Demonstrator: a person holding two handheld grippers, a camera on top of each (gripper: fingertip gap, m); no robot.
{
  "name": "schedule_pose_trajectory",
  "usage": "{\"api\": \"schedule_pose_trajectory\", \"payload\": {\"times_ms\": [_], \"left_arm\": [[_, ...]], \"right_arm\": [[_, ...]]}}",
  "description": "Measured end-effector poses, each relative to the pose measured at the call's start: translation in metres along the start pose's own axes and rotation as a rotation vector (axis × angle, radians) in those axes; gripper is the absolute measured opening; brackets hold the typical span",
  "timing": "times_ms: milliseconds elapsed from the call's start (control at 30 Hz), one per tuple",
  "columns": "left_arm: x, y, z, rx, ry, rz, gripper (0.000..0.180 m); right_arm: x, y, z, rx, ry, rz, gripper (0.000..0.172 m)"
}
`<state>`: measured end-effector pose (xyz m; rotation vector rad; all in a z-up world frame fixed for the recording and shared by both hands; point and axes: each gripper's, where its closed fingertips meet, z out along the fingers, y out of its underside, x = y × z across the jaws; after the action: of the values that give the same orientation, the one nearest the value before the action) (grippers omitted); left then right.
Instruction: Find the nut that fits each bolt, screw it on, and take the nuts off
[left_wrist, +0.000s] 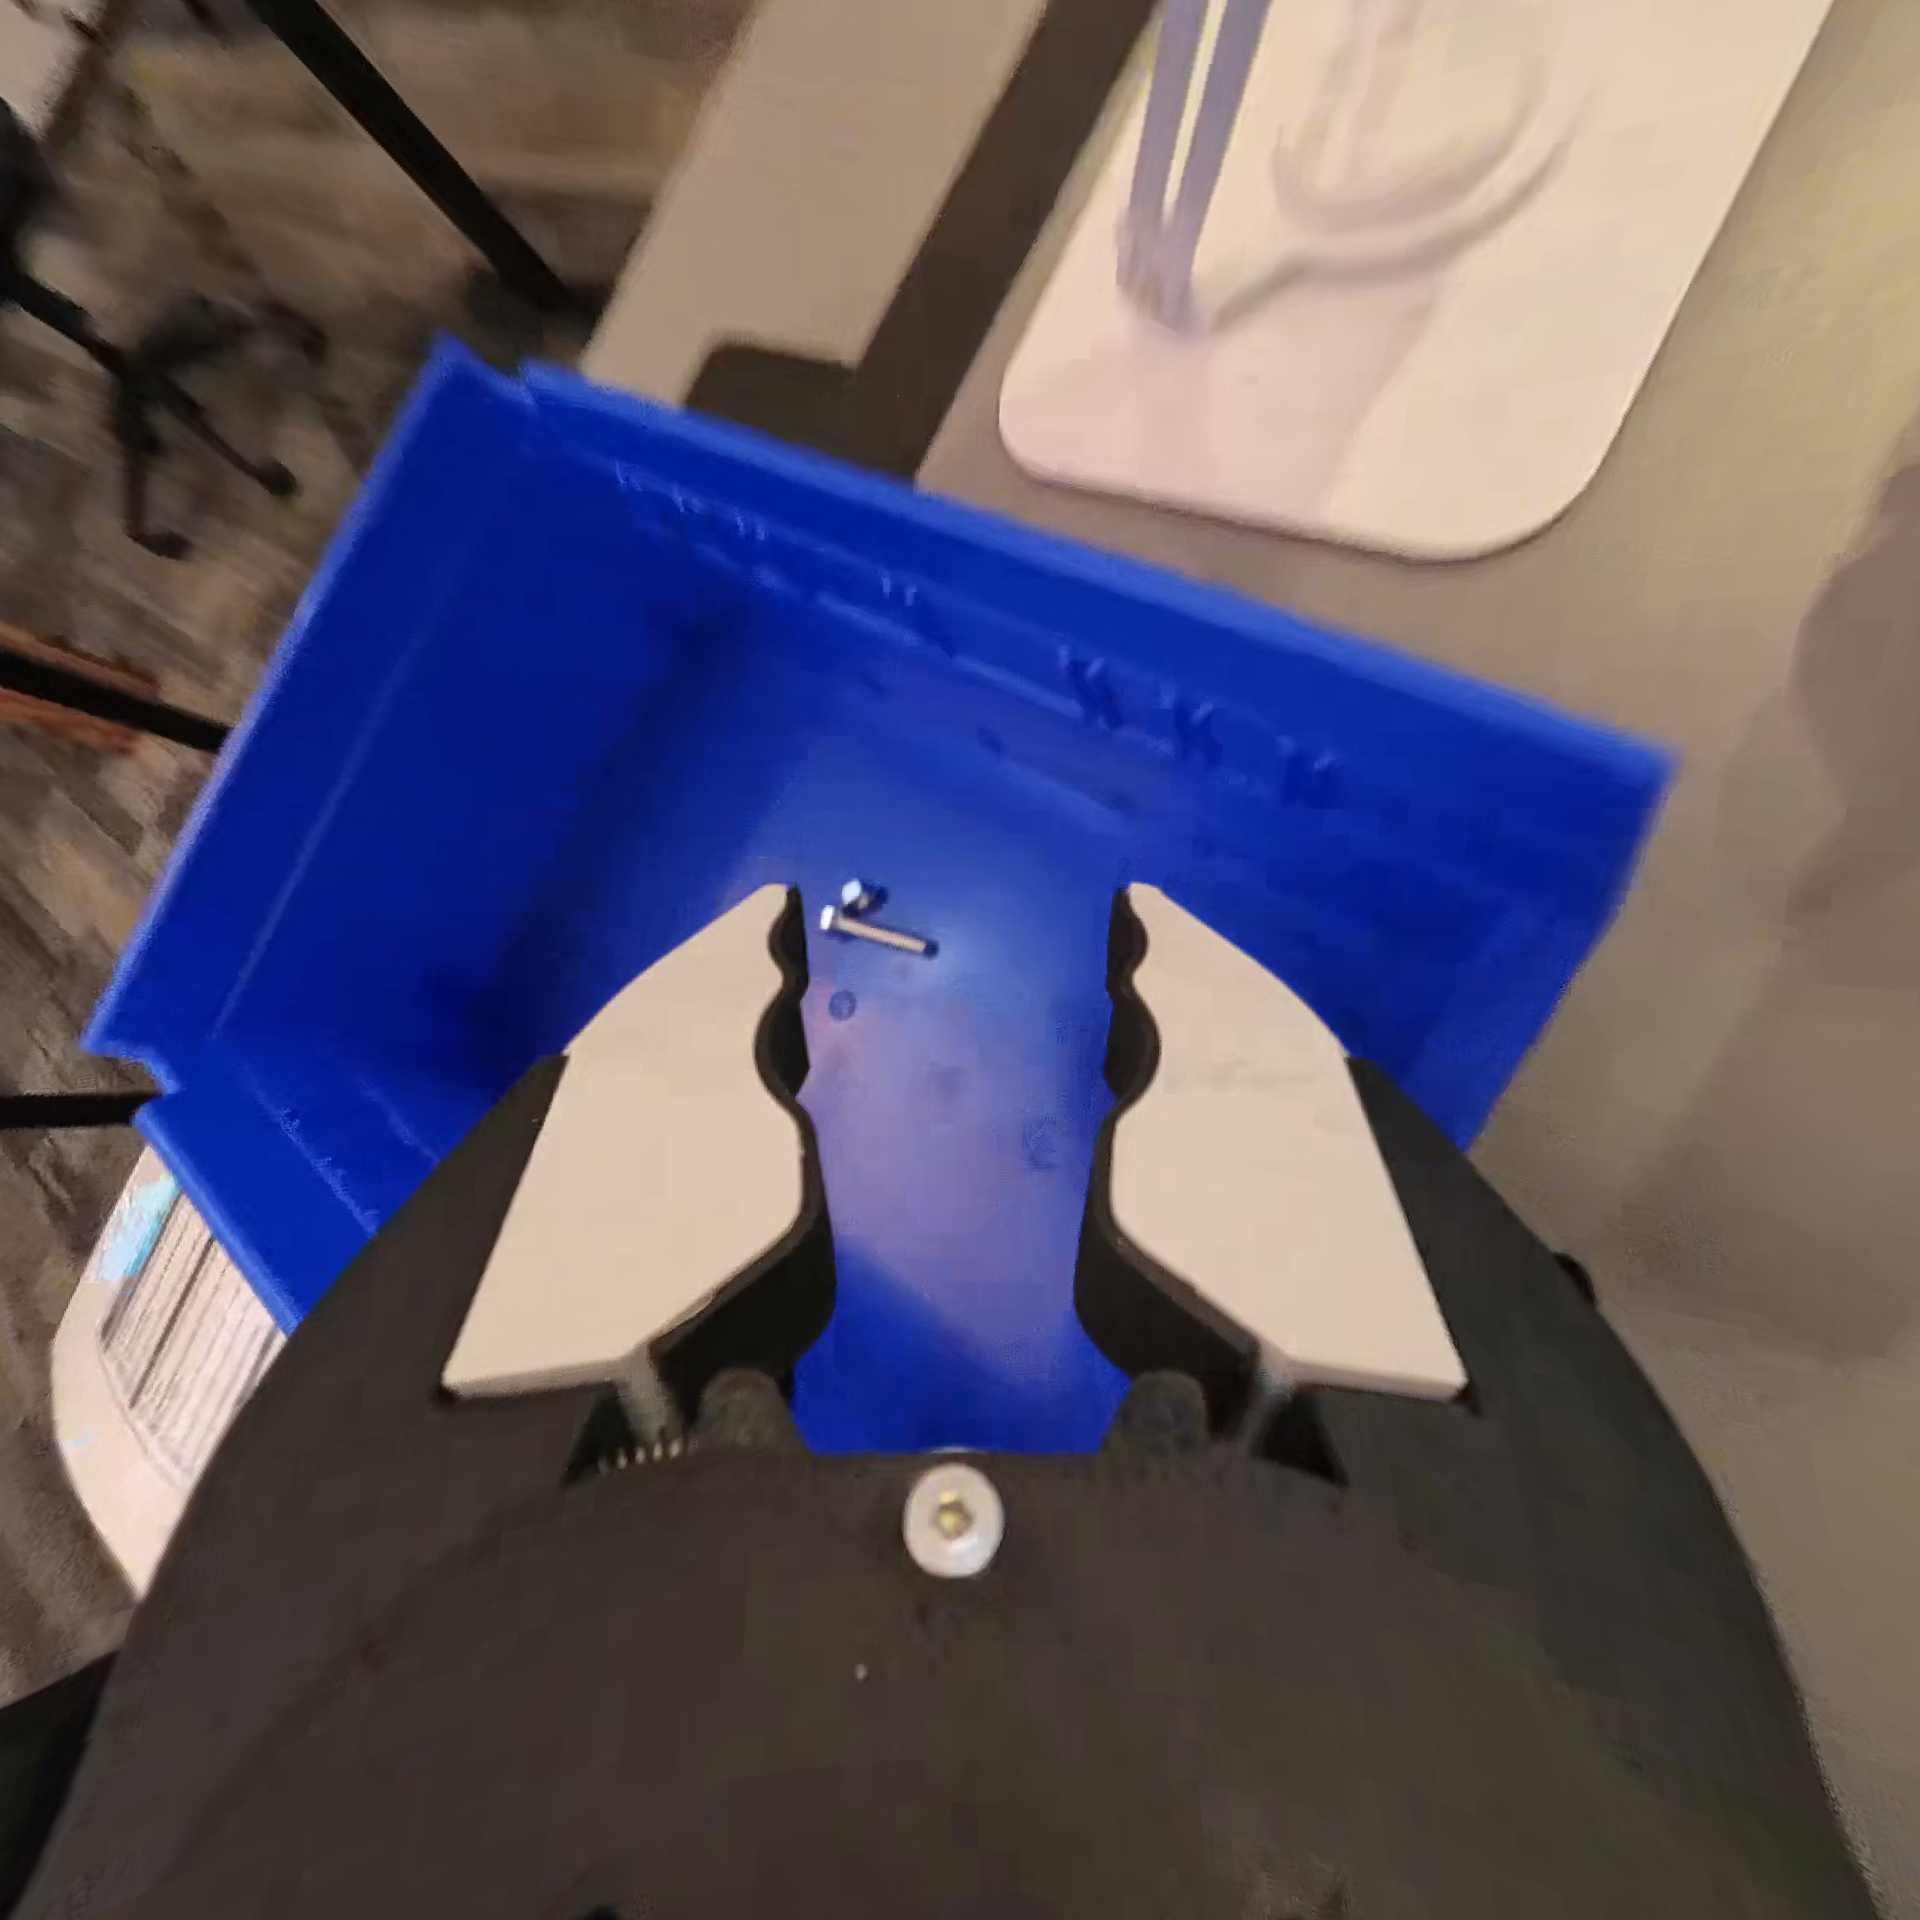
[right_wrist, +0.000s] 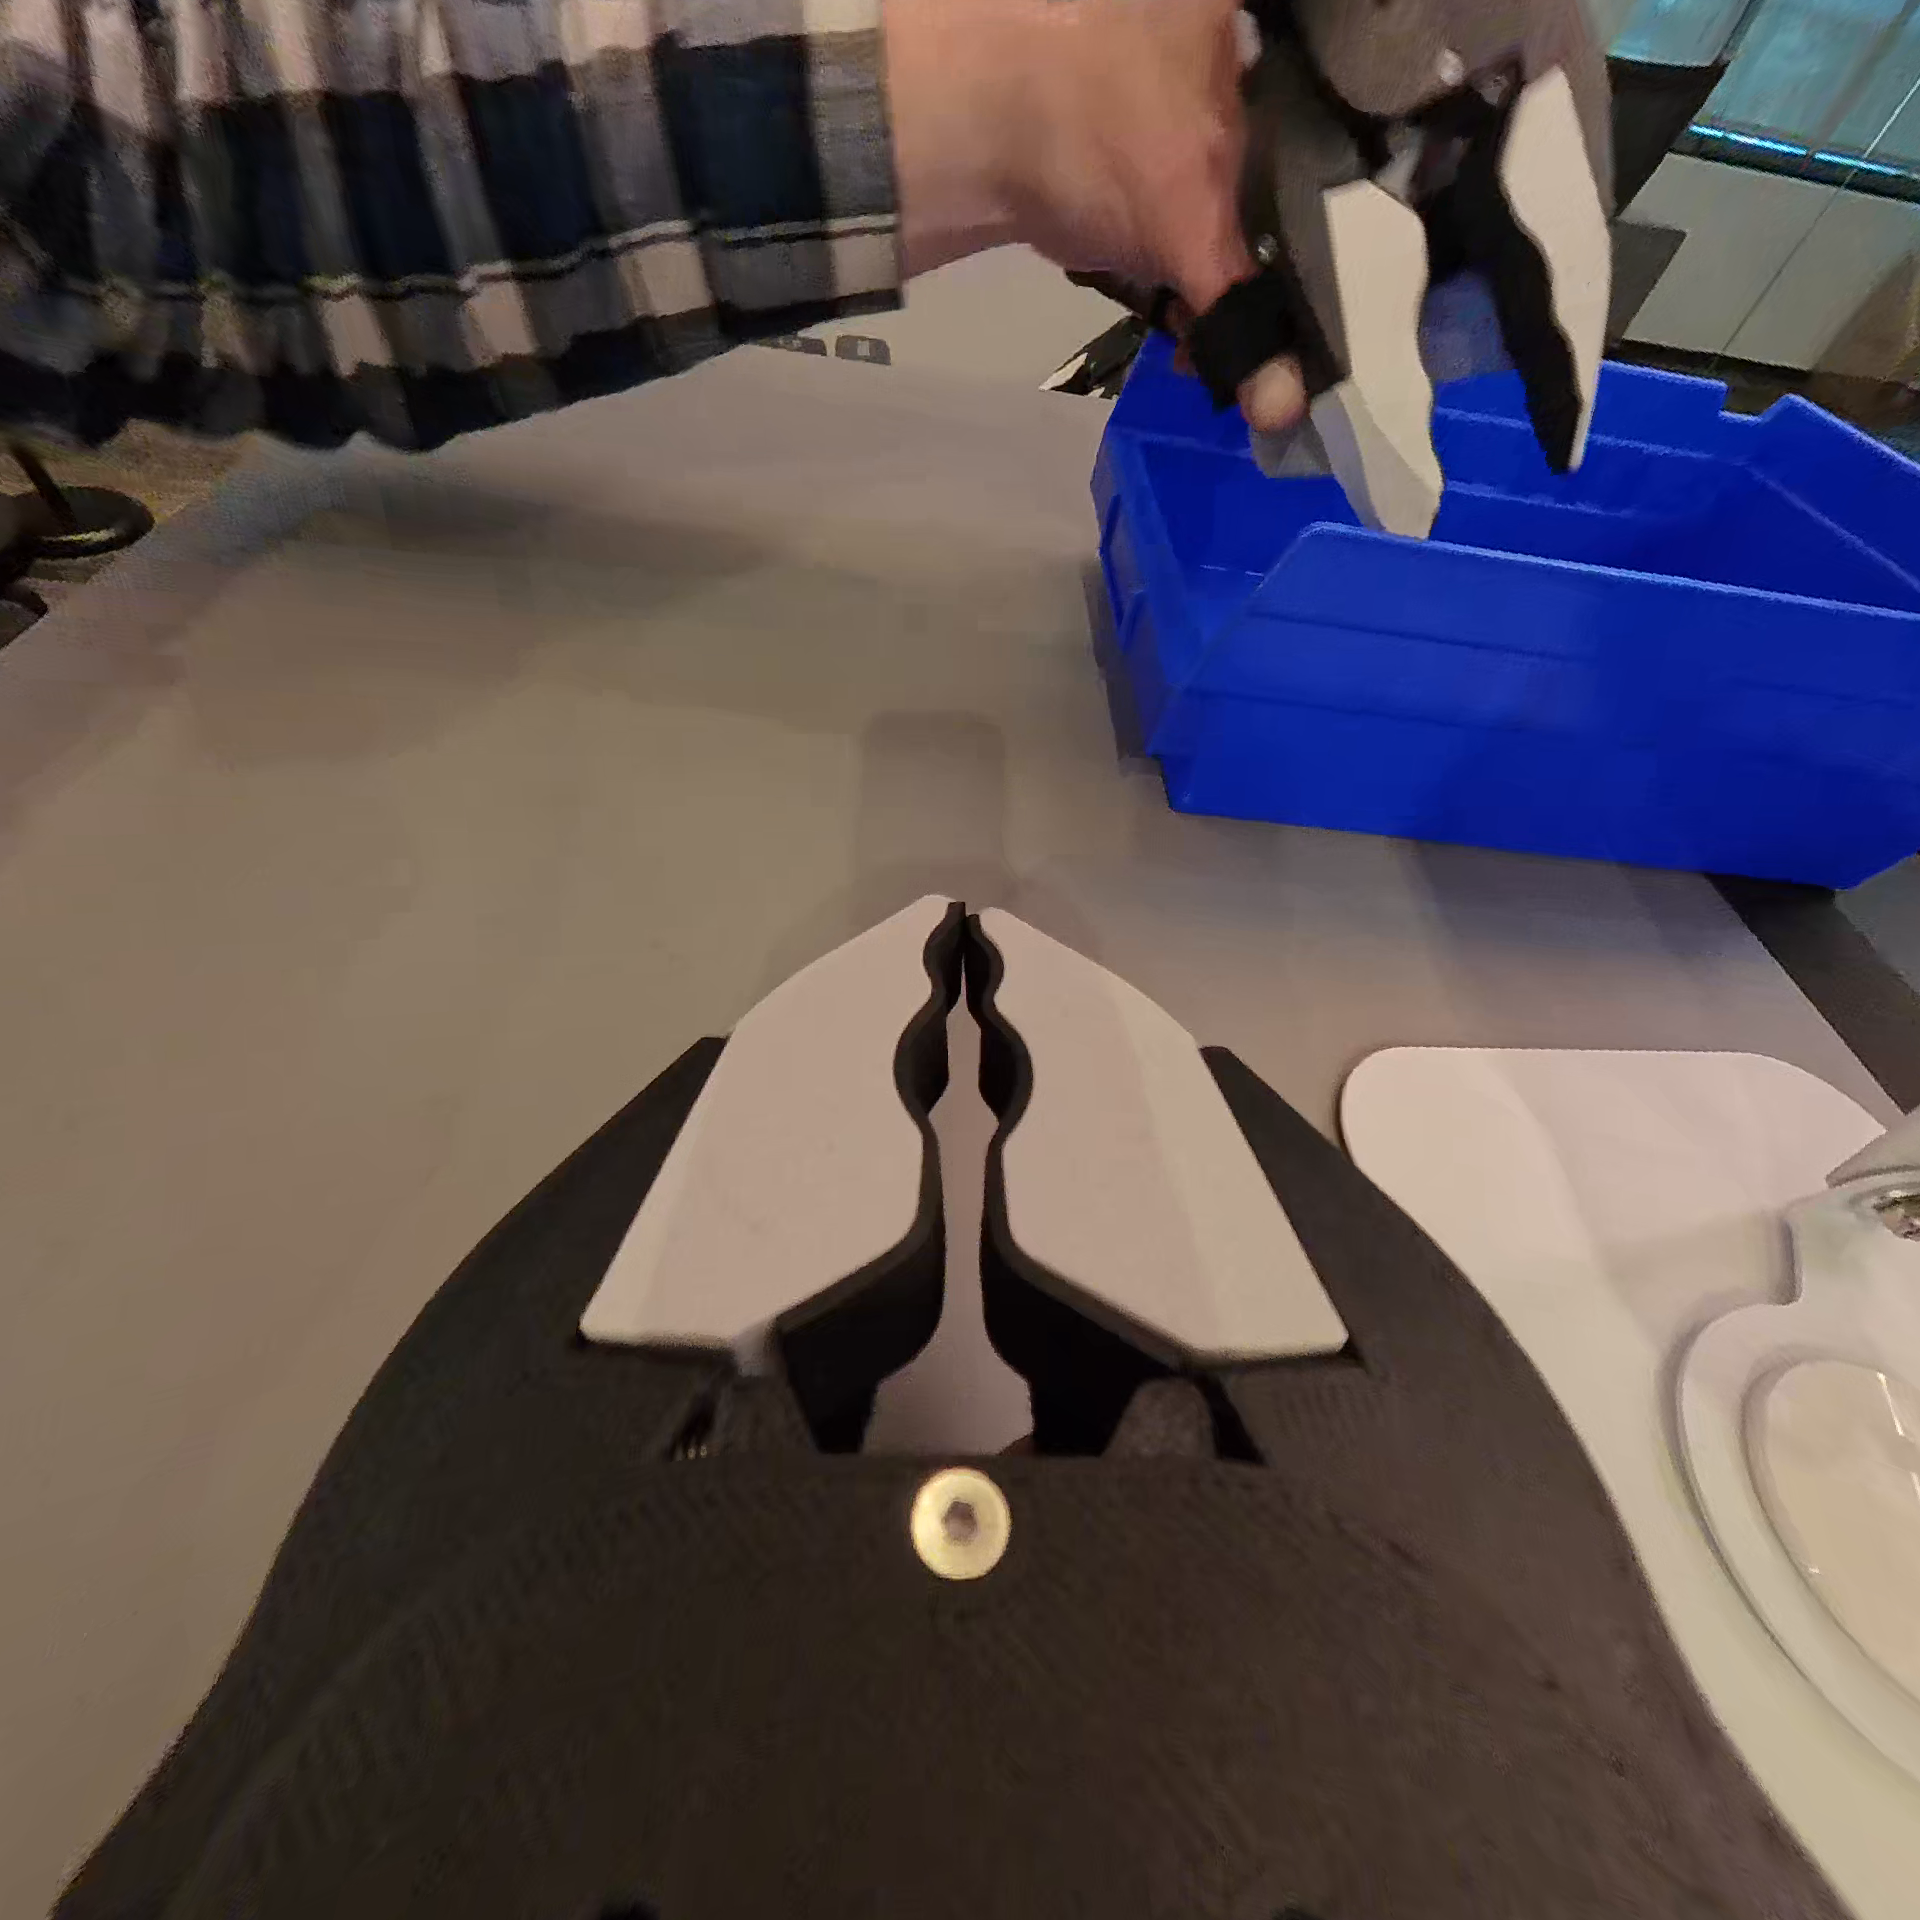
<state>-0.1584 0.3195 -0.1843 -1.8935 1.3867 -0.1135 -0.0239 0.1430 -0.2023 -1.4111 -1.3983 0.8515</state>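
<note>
A: In the left wrist view, what are the left tongs (left_wrist: 956, 904) doing?

B: They are hanging over the blue bin (left_wrist: 499, 727) with the fingers standing wide apart and nothing between them. On the bin floor a small silver bolt (left_wrist: 878, 933) is lying flat, near the left fingertip (left_wrist: 774, 914) but not touching it. Just beside its head a second bit of metal (left_wrist: 862, 894) is sitting. It may be a nut or another bolt's head, but the picture is blurring too much for me to say.

A: How would the bolt handle?

B: I am judging it light, stiff and slick: smooth metal on smooth plastic, so it is likely to skid or roll if nudged. Taking it across the shank, close to the head, looks safest, with the pads pressing square so it cannot twist out.

A: And the right wrist view?

B: The right tongs (right_wrist: 964, 914) are hovering over the grey surface (right_wrist: 468, 779), fingertips meeting and gripping nothing. Farther off, a hand (right_wrist: 1070, 145) is holding the left tongs above the bin, fingers spread and pointing down into it. A white mat (right_wrist: 1507, 1164) with a glass dish (right_wrist: 1829, 1455) on it is lying at the right.

A: Any bolt showing there?

B: No, the bin wall is hiding the floor.
</note>
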Motion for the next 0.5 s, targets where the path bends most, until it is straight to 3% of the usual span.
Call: {"api": "schedule_pose_trajectory", "payload": {"times_ms": [300,500], "left_arm": [[-0.027,0.041,0.053,-0.303,0.111,0.105,0.057],[-0.026,0.052,0.069,-0.36,0.197,0.109,0.055]], "right_arm": [[-0.008,0.004,0.003,-0.033,-0.038,-0.032,0.0],[-0.007,0.004,0.003,-0.029,-0.042,-0.024,0.0]]}}
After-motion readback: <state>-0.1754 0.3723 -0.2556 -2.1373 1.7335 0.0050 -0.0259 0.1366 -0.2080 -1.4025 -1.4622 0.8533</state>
